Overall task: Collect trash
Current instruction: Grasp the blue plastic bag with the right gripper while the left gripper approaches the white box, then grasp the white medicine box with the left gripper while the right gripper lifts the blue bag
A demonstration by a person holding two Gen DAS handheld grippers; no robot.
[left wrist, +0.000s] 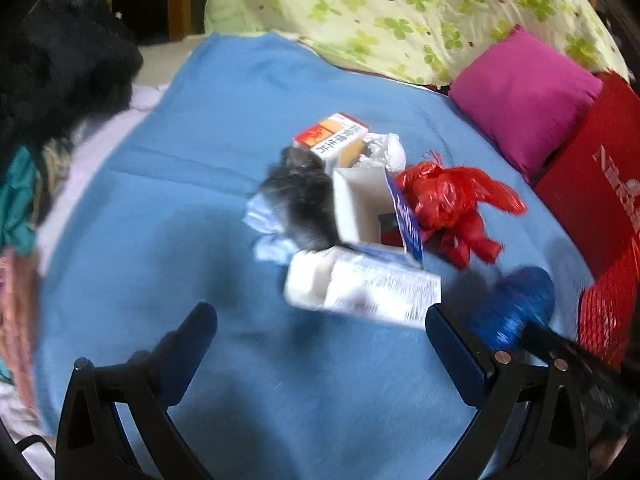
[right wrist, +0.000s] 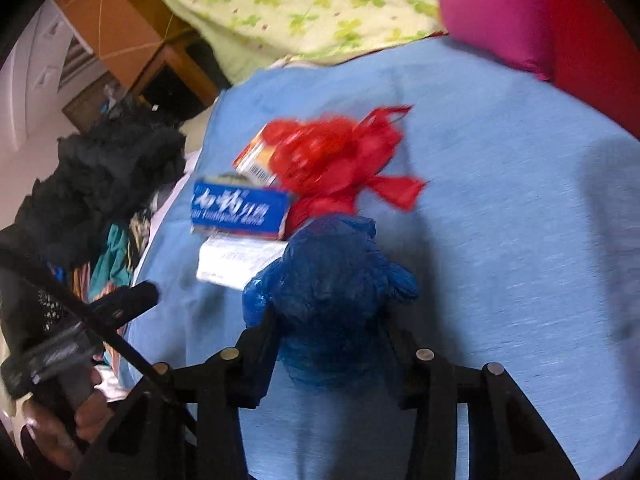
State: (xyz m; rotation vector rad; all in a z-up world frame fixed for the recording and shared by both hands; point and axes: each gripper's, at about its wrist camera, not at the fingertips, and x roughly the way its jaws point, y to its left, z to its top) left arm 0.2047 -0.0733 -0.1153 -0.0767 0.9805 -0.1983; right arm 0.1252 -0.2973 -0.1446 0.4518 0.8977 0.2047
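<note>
While its 2 black fingers (right wrist: 256, 360) press in from either side, the right gripper (right wrist: 326, 344) has hold of a crumpled blue plastic bag (right wrist: 332, 276), which bulges up and forward out of the narrow gap between the pads. Both wrist views are smeared by motion. From the left wrist view the same blue bag (left wrist: 516, 304) shows just beyond the left gripper's right finger.

That left gripper (left wrist: 320, 332) hangs over the blue bedsheet (left wrist: 200, 184) with its jaws spread wide and nothing between them. Just past its fingertips lies a white carton (left wrist: 364, 288) with fine print, on its side. Behind that stands an open white box (left wrist: 360, 204) with a blue printed flap, and against its left side sits a dark grey fuzzy clump (left wrist: 300, 200) over some pale crumpled tissue (left wrist: 264, 236). An orange-and-white box (left wrist: 332, 140) with Chinese lettering lies farther back, touching a wad of white paper (left wrist: 388, 148). Right of the open box, a knotted red plastic bag (left wrist: 452, 208) rests on the sheet.

Farther out, a magenta pillow (left wrist: 524, 96) leans beside a red carton (left wrist: 600, 184), and a clover-print quilt (left wrist: 400, 8) is heaped along the back. Dark clothing (left wrist: 60, 64) is piled at the left edge. In the right wrist view, a hand (right wrist: 68, 424) grips the left gripper's handle at lower left.
</note>
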